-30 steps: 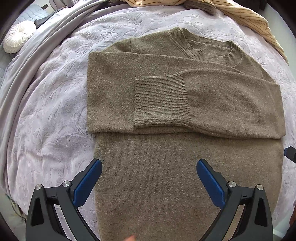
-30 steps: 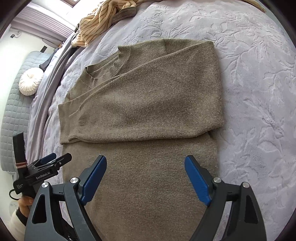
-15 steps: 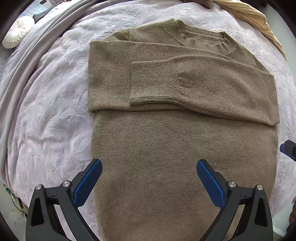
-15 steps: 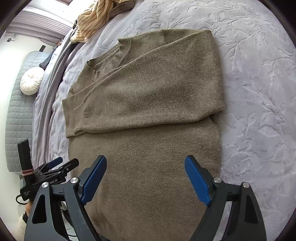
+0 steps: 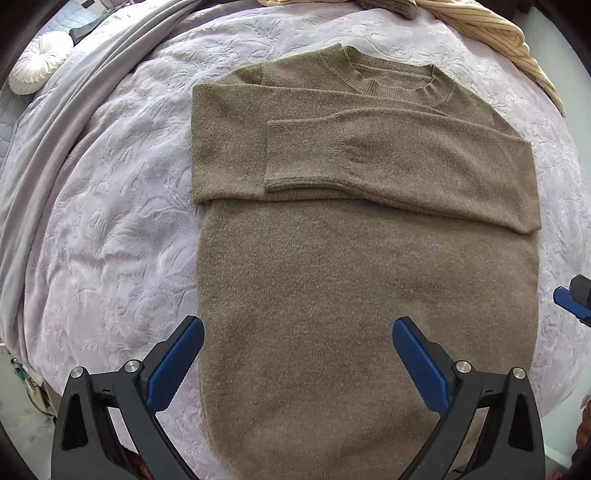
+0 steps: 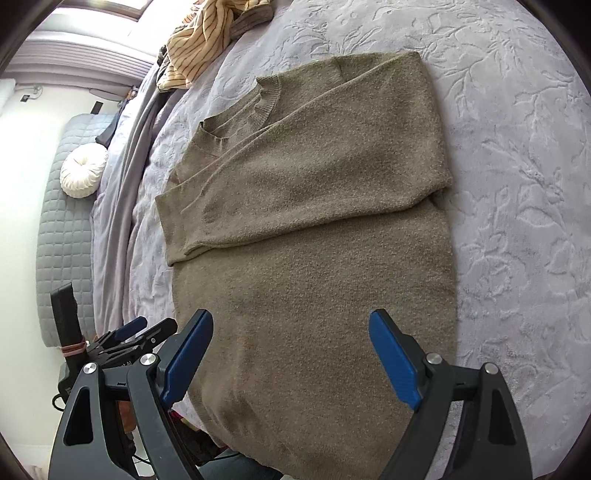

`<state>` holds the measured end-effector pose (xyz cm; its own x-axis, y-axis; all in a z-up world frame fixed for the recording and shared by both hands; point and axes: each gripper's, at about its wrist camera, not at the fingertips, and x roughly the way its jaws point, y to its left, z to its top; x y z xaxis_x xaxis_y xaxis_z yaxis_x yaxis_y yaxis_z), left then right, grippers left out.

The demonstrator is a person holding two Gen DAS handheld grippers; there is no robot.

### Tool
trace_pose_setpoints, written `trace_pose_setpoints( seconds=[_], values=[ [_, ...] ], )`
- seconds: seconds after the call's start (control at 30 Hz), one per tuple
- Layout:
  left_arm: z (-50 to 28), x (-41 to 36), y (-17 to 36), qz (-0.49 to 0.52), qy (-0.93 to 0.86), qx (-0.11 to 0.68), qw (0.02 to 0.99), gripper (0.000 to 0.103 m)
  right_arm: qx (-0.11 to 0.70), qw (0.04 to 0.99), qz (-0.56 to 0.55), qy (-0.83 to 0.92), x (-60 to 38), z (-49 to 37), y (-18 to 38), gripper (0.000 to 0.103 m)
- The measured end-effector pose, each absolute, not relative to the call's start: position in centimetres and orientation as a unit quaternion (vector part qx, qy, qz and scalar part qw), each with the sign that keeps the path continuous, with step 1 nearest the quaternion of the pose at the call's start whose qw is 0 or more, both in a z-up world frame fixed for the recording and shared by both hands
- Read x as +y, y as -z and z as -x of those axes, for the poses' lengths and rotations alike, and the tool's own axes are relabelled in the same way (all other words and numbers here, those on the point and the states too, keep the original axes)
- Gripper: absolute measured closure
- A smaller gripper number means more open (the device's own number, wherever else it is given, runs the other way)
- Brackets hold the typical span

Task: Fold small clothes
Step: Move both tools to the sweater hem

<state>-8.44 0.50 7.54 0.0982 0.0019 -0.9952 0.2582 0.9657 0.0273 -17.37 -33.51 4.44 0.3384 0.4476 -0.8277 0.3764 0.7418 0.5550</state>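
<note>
A brown knit sweater [image 5: 351,280] lies flat on the lilac bedspread [image 5: 110,236], neck away from me, both sleeves folded across the chest. It also shows in the right wrist view [image 6: 314,266]. My left gripper [image 5: 297,350] is open and empty, hovering above the sweater's lower body, its left finger near the sweater's left edge. My right gripper [image 6: 291,354] is open and empty above the sweater's lower part near the hem. The left gripper shows at the lower left of the right wrist view [image 6: 136,332]; the right gripper's blue tip shows at the right edge of the left wrist view [image 5: 570,302].
A striped yellow garment [image 5: 491,29] lies at the far side of the bed, also in the right wrist view [image 6: 199,37]. A round white cushion [image 6: 83,170] rests on a grey quilted headboard. A grey blanket [image 5: 74,110] runs along the left side.
Both grippers have drawn back toward the sweater's hem and stayed open. The sweater has not moved.
</note>
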Motion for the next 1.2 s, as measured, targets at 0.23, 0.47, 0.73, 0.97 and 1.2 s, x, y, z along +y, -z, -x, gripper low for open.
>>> trace_pose_setpoints(
  seconds=[0.23, 0.47, 0.73, 0.97, 1.2],
  values=[
    [9.6, 2.2, -8.2, -0.098, 0.077, 0.67, 0.732, 0.001, 0.58, 0.711, -0.396, -0.045, -32.7, 18.0, -2.9, 0.014],
    [11.3, 4.4, -8.5, -0.093, 0.077, 0.677, 0.727, 0.001, 0.576, 0.702, -0.413, -0.068, -31.0, 18.1, -3.0, 0.014],
    [14.0, 7.1, -7.4, -0.101, 0.091, 0.682, 0.719, 0.001, 0.574, 0.694, -0.431, -0.058, -29.1, 20.1, -2.8, 0.014],
    [17.5, 10.1, -5.9, -0.091, 0.111, 0.689, 0.71, 0.001, 0.584, 0.684, -0.436, -0.031, -26.2, 25.1, -1.7, 0.014],
    [21.2, 13.7, -4.1, -0.074, 0.136, 0.702, 0.695, 0.001, 0.578, 0.676, -0.458, 0.004, -24.4, 31.3, -0.6, 0.014]
  ],
)
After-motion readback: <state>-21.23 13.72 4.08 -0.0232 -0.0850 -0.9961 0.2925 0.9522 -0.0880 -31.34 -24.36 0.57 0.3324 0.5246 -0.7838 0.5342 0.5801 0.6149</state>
